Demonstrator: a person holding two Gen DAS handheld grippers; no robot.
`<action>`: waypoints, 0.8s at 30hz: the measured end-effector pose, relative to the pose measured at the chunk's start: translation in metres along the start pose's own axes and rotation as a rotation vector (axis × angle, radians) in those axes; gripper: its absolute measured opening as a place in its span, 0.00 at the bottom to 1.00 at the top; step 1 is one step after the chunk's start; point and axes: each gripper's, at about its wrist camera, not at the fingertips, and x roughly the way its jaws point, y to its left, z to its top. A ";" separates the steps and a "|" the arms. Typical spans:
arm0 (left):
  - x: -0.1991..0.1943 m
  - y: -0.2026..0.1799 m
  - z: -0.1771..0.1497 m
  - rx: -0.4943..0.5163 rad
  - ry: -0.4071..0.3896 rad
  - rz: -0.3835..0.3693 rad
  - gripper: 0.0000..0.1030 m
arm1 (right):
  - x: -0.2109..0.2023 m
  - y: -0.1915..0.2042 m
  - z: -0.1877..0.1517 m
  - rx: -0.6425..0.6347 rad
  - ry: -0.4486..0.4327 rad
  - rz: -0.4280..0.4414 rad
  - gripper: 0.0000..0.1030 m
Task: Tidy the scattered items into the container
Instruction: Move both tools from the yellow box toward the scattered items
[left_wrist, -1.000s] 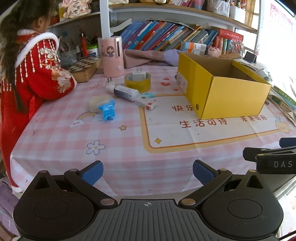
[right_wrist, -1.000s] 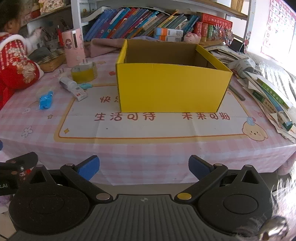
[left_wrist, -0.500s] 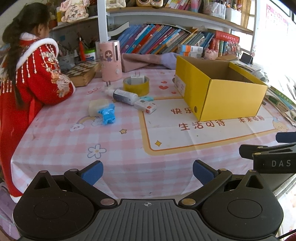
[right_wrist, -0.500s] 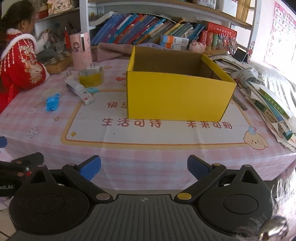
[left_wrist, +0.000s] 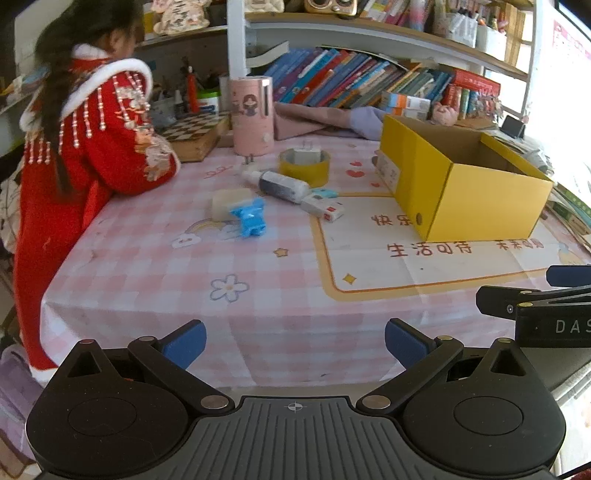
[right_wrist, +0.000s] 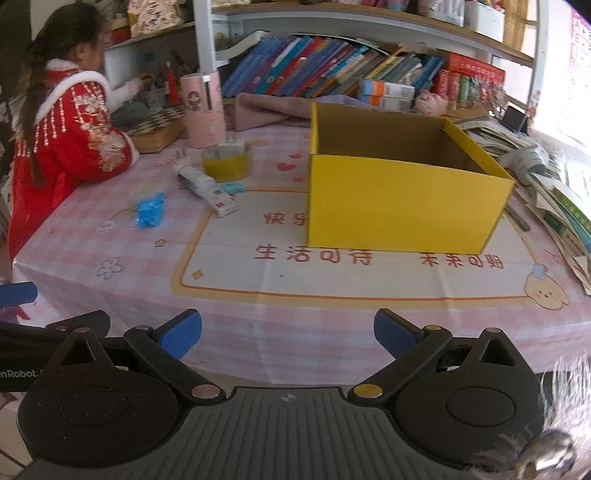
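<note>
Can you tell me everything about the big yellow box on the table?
The yellow box looks like cardboard, bright yellow outside and plain brown inside. It has no lid and stands upright, open at the top, on the pink checked tablecloth, partly over its printed red words. One short side has a white label and a small round hole. What shows of its inside looks empty. Nothing touches it except the cloth beneath.

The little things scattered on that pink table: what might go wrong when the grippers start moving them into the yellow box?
1. A person in a red jacket leans on the table beside the items; a reaching left gripper might bump that sleeve.
2. The bottle lies on its side touching the small white box, so grabbing one may roll or push the other.
3. A charger sits loose on the tape roll and could fall off.
</note>
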 end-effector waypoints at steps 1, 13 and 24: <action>-0.001 0.002 -0.001 -0.004 -0.002 0.005 1.00 | 0.001 0.003 0.001 -0.006 0.000 0.010 0.98; -0.013 0.035 0.000 -0.082 -0.031 0.099 1.00 | 0.014 0.037 0.017 -0.101 -0.018 0.134 0.82; -0.003 0.045 0.016 -0.066 -0.062 0.160 1.00 | 0.043 0.052 0.042 -0.145 -0.023 0.196 0.80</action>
